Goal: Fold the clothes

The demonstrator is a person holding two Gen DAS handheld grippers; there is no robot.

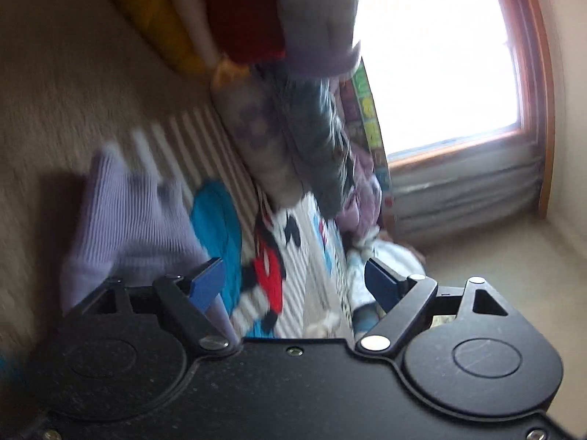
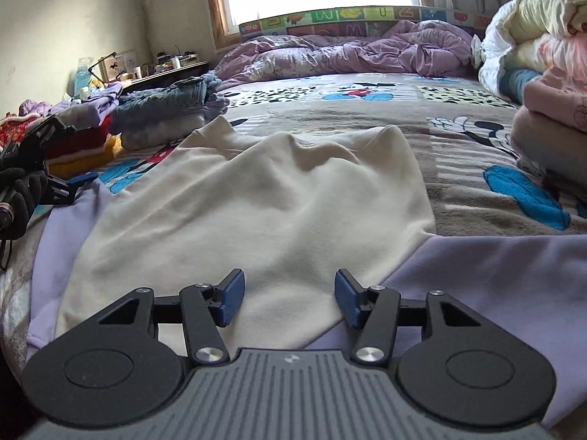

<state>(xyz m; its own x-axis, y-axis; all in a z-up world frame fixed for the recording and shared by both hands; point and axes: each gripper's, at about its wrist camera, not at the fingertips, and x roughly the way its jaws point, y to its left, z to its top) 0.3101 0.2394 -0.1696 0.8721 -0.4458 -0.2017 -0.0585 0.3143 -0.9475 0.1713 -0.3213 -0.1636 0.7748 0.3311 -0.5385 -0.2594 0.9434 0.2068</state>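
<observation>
Lavender sleeve (image 1: 128, 216) is lying just left of my left gripper (image 1: 293, 282), jaws spread wide, empty; my right gripper (image 2: 290, 295) is hovering half-open over the cream body (image 2: 256, 198), holding nothing.

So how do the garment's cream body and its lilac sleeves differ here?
The cream body lies spread across the middle with soft ripples; the lilac sleeves run out to either side. The right gripper hovers open over the cream body, the left gripper beside a lilac sleeve. Both lie flat on the cartoon-print blanket.
</observation>
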